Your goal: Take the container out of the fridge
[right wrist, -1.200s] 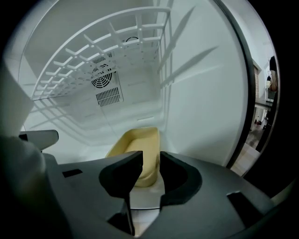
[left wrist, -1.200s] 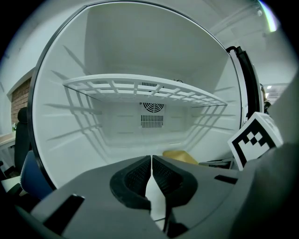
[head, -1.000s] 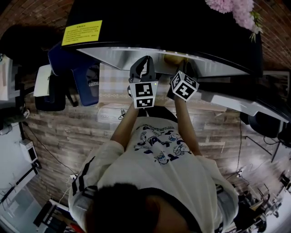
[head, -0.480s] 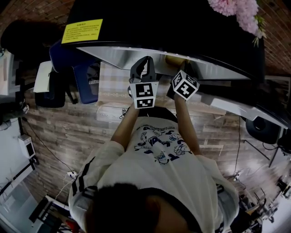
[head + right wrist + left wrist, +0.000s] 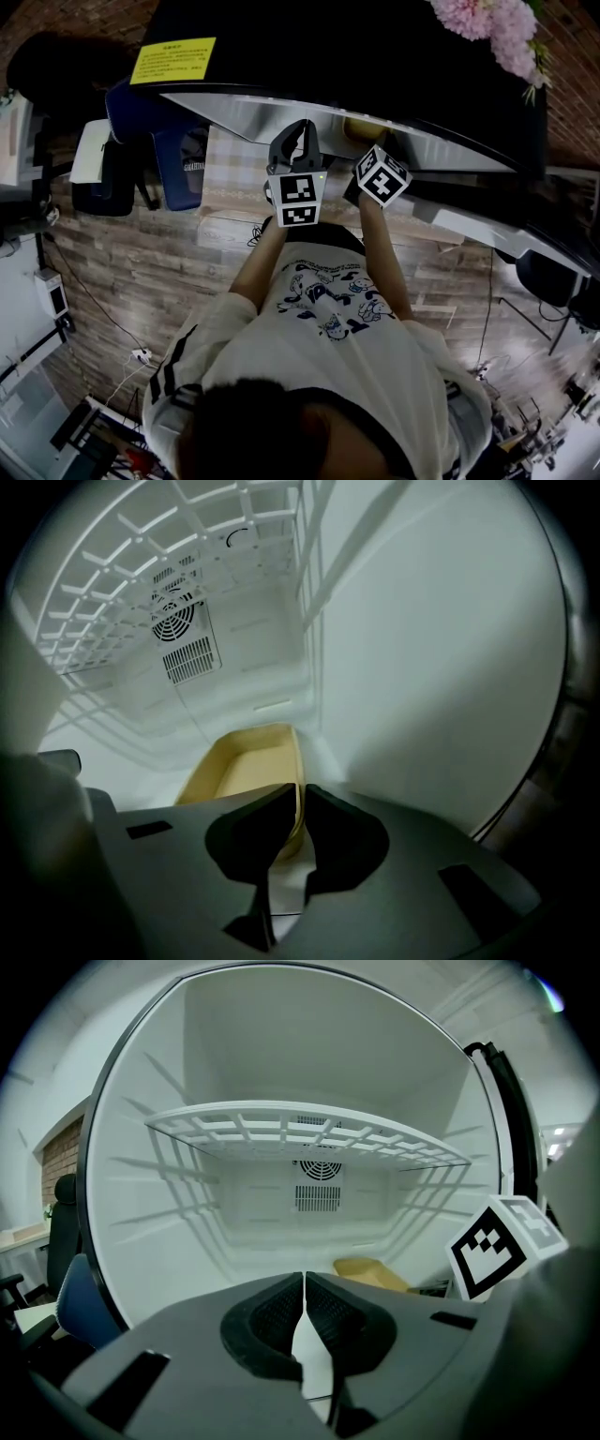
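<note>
Mini fridge (image 5: 141, 1241) open, white inside, black top with yellow sticker (image 5: 172, 60). Wire shelf (image 5: 309, 1133) across upper part, round fan vent (image 5: 320, 1168) on back wall. Tan shallow container (image 5: 246, 761) sits on fridge floor under shelf, over at right side near wall. Right gripper (image 5: 300, 803) reaches inside, jaws pinched tight on container's near rim, thin wall sandwiched between them. Left gripper (image 5: 304, 1288) sits at fridge mouth, jaws pressed together, nothing between. Container just right of it.
</note>
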Demonstrator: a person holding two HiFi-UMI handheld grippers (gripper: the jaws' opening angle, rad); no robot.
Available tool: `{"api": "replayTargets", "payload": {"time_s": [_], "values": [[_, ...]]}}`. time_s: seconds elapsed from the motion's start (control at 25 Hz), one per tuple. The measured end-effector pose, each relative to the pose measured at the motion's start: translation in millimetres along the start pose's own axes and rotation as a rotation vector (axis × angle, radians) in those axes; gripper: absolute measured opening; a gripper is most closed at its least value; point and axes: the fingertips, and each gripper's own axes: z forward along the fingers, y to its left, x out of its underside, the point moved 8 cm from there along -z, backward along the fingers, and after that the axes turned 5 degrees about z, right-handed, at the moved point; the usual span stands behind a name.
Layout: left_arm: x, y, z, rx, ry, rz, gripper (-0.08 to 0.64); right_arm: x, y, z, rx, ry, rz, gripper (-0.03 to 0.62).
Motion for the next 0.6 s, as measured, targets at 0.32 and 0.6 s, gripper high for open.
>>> {"api": "replayTargets", "payload": {"time_s": [0.32, 0.6], "values": [[-1, 4, -2, -0.015, -0.01, -0.007, 0.023, -1, 4, -3, 0.006, -0.013, -0.022, 0.048], [0, 12, -10, -0.03, -0.018, -0.019, 0.021, -1, 7, -12, -0.001, -0.035, -0.007, 0.046]]}}
